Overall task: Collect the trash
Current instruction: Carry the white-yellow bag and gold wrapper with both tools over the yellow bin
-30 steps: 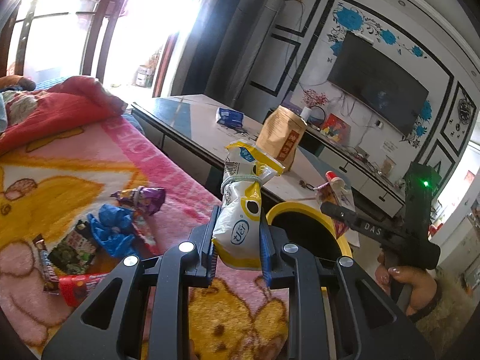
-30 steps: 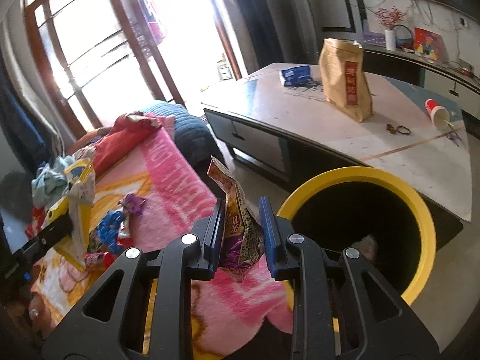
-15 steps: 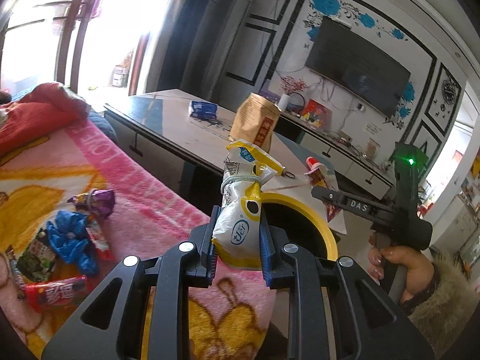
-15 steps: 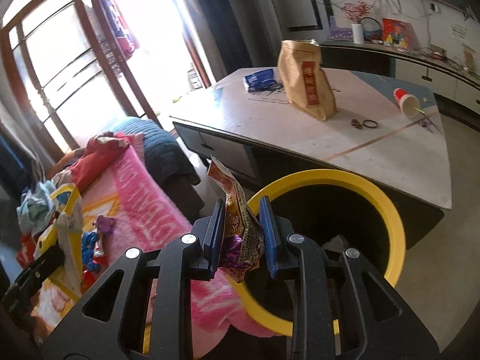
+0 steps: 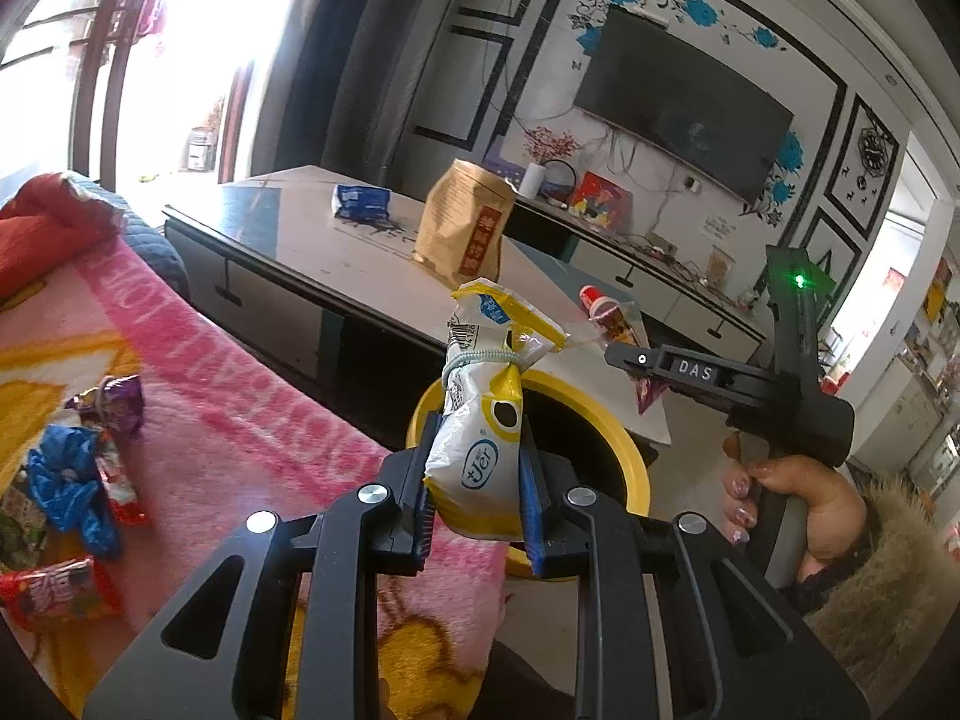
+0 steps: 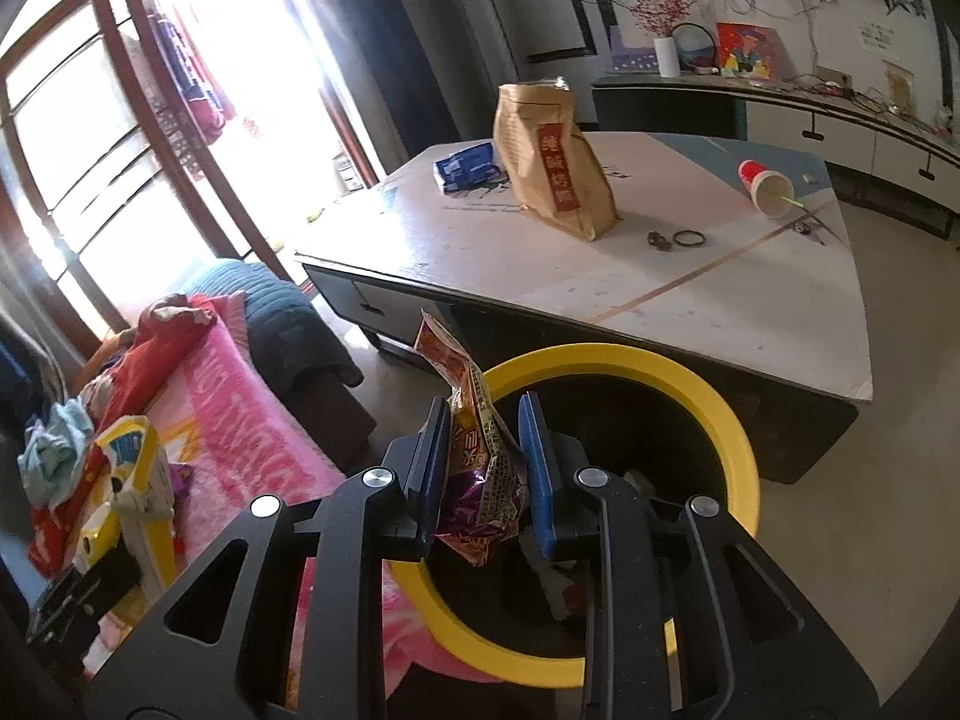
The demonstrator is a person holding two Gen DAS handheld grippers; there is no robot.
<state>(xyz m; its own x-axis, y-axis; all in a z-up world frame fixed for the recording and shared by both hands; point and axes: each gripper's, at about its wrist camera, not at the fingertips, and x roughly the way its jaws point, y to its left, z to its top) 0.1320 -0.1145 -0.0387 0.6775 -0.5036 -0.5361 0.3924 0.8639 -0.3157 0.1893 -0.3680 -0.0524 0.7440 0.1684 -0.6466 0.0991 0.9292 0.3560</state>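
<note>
L gripper [image 5: 474,474] tight on yellow-white pouch [image 5: 480,450], R gripper [image 6: 483,468] on crumpled wrapper [image 6: 480,480]; bin [image 6: 732,420] interior only in R view.

hidden: yellow bin [image 6: 714,396] floor, behind right claw [image 6: 483,456] | cut off: pink blanket [image 5: 252,420], left edge

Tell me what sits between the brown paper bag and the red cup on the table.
In the right wrist view, a dark ring and a small dark clump lie on the table between the brown paper bag and the tipped red cup.
</note>
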